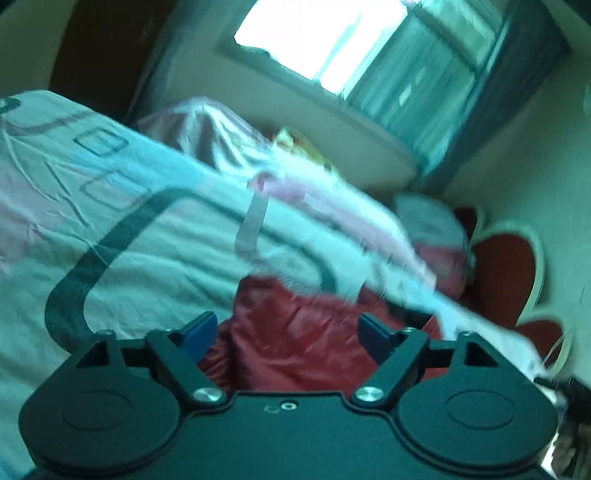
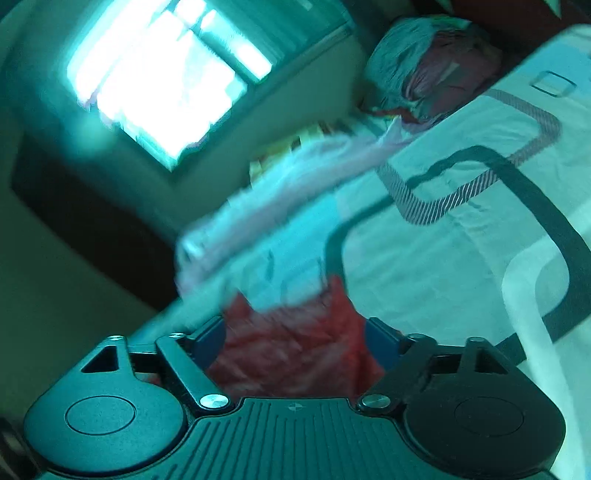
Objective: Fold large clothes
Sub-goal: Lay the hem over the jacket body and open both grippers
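A red garment (image 1: 280,306) lies crumpled on the bed's pale sheet (image 1: 147,240), partly under a blurred white and pink cloth (image 1: 332,221). My left gripper (image 1: 286,338) stands open just in front of it, with red fabric showing between its blue pads (image 1: 199,336), which do not press on it. In the right wrist view the same red garment (image 2: 295,369) fills the gap of my right gripper (image 2: 295,341). That gripper is also open, its blue pads (image 2: 382,341) standing wide to either side of the cloth. Both views are motion-blurred.
The sheet (image 2: 443,258) carries dark curved bands. A heap of pale clothes (image 2: 295,177) lies along the bed's far side, with a bundled pillow (image 2: 424,74) beyond. A bright window (image 1: 314,33) is behind, and a red petal-shaped headboard (image 1: 506,273) stands at the right.
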`<action>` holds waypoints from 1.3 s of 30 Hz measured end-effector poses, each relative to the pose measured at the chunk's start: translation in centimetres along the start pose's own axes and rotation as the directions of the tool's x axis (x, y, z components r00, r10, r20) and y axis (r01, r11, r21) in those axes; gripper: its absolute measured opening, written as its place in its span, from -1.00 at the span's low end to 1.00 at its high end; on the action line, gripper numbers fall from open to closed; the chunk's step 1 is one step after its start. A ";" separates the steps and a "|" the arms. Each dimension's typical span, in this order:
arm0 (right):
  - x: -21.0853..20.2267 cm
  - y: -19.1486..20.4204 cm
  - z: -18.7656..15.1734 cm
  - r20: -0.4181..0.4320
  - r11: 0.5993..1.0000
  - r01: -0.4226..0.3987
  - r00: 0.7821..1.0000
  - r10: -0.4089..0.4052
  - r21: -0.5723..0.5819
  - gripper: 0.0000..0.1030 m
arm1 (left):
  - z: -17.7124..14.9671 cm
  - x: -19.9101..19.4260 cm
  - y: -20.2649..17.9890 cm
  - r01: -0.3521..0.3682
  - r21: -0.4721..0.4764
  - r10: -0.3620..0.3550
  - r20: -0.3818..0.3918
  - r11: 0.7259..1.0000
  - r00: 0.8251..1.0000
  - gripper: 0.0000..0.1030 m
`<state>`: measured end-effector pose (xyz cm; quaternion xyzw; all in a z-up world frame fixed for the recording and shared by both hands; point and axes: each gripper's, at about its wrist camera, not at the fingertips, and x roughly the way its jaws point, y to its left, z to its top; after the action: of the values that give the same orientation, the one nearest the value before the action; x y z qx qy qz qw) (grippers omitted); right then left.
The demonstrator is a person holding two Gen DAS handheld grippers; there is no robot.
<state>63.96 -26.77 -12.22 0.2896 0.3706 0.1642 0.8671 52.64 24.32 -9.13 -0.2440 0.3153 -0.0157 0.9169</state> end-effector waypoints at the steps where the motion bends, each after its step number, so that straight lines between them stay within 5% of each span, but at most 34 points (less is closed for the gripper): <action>1: 0.8 0.1 -0.4 -0.011 0.999 0.028 1.000 -0.028 -0.029 0.55 | 0.0 0.8 0.2 -0.010 0.018 0.010 -0.032 1.000 0.999 0.42; 6: 5.2 0.0 -1.5 -0.086 0.982 0.123 0.987 -0.135 -0.142 0.55 | -0.2 4.5 0.7 -0.040 0.088 0.054 -0.164 0.995 0.985 0.09; 7: 5.8 0.1 -1.6 -0.103 0.980 0.118 0.985 -0.136 -0.162 0.26 | -0.3 4.8 0.8 -0.035 0.085 0.049 -0.171 0.996 0.984 -0.09; 8: 6.4 0.2 -1.8 -0.131 0.979 0.105 0.983 -0.129 -0.174 -0.30 | -0.3 4.9 1.0 -0.024 0.080 0.038 -0.171 0.997 0.985 -0.44; 10: 6.4 0.7 -2.1 -0.137 0.972 0.096 0.982 -0.127 -0.214 -0.84 | -0.2 4.9 1.0 0.004 0.074 0.008 -0.156 0.997 0.988 -0.85; 11: 6.1 1.1 -2.3 -0.114 0.965 0.102 0.985 -0.132 -0.240 -0.91 | -0.1 4.5 0.7 0.013 0.082 -0.001 -0.137 0.997 0.991 -0.94; 16: 1.9 2.7 -2.0 0.080 0.942 0.102 0.994 -0.080 -0.320 -0.94 | 1.5 2.1 -2.9 0.051 0.184 -0.058 0.033 0.982 0.998 -0.95; 19: 2.0 3.0 -1.5 0.102 0.928 0.146 0.988 -0.118 -0.344 -0.94 | 2.6 2.7 -5.0 0.036 0.236 -0.060 0.093 0.971 0.994 -0.95; 27: 6.9 -1.3 -1.7 0.004 0.937 0.254 0.965 -0.261 -0.238 -0.94 | 1.5 11.6 -4.6 -0.051 0.244 0.065 -0.052 0.968 0.997 -0.94; 31: 7.4 -1.7 -2.0 -0.011 0.936 0.262 0.962 -0.272 -0.236 -0.94 | 0.6 11.9 -4.2 -0.060 0.259 0.077 -0.056 0.964 0.995 -0.89; 33: 7.2 -1.6 -1.8 -0.011 0.934 0.269 0.960 -0.280 -0.236 -0.93 | 0.8 11.6 -4.1 -0.095 0.258 0.110 -0.047 0.961 0.993 -0.50; 34: 6.9 -1.3 -1.7 -0.009 0.930 0.281 0.957 -0.291 -0.236 -0.87 | 1.3 11.2 -4.2 -0.137 0.257 0.148 -0.024 0.957 0.989 -0.08; 35: 6.1 -0.7 -1.5 0.035 0.908 0.335 0.941 -0.337 -0.250 -0.22 | 1.5 10.3 -4.3 -0.174 0.267 0.175 0.019 0.948 0.984 0.22; 37: 3.6 1.3 -1.8 0.163 0.884 0.359 0.932 -0.323 -0.300 0.57 | 1.3 7.4 -5.4 -0.194 0.314 0.168 0.108 0.929 0.980 0.21; 39: 2.7 3.6 -2.0 0.149 0.891 0.302 0.953 -0.266 -0.340 0.56 | 0.6 5.7 -8.3 -0.113 0.407 0.081 0.095 0.907 0.992 0.12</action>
<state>64.11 -21.87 -12.59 0.0771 0.3297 0.0862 0.9370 58.56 16.25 -8.22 -0.0302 0.2817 -0.0269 0.9587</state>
